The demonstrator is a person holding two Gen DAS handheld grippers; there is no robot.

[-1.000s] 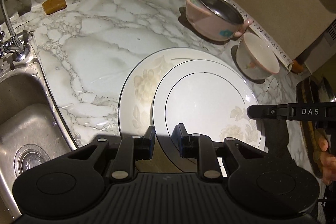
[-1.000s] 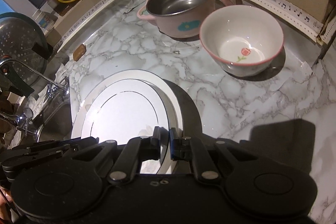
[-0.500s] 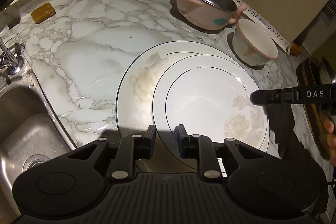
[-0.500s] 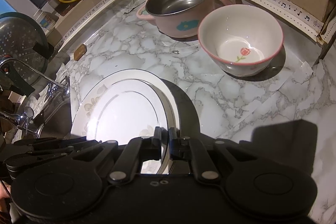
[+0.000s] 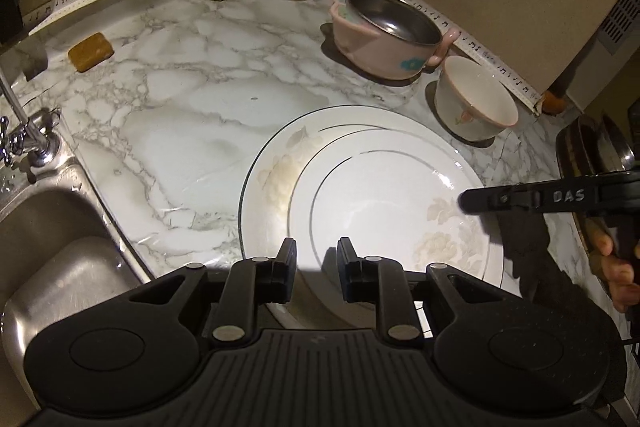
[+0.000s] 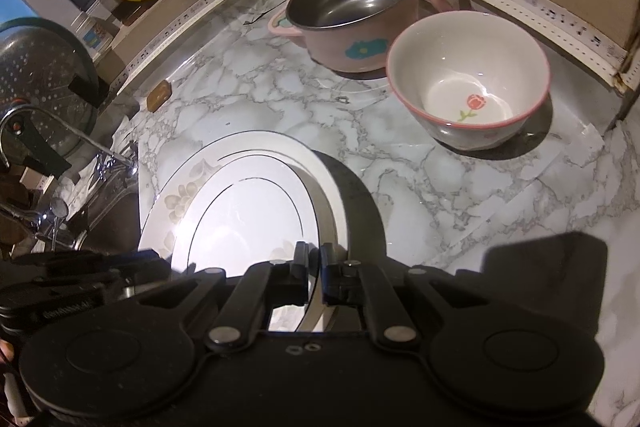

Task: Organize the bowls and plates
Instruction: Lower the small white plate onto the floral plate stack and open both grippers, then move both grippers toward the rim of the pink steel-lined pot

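Marble bench (image 5: 192, 115) carries two stacked floral plates near its front edge. My right gripper (image 6: 314, 281) clamps the upper plate (image 6: 244, 211); my left gripper (image 5: 314, 267) hangs apart

Both views are dim and warm-toned, lit by one bright patch from near the cameras. It glares off the upper plate (image 5: 384, 211) and the glossy marble table (image 5: 208, 99). Hard shadows fall right of the bowls and behind the right gripper (image 6: 314, 281). Fisheye curvature bends the edges; the corners vignette to black.
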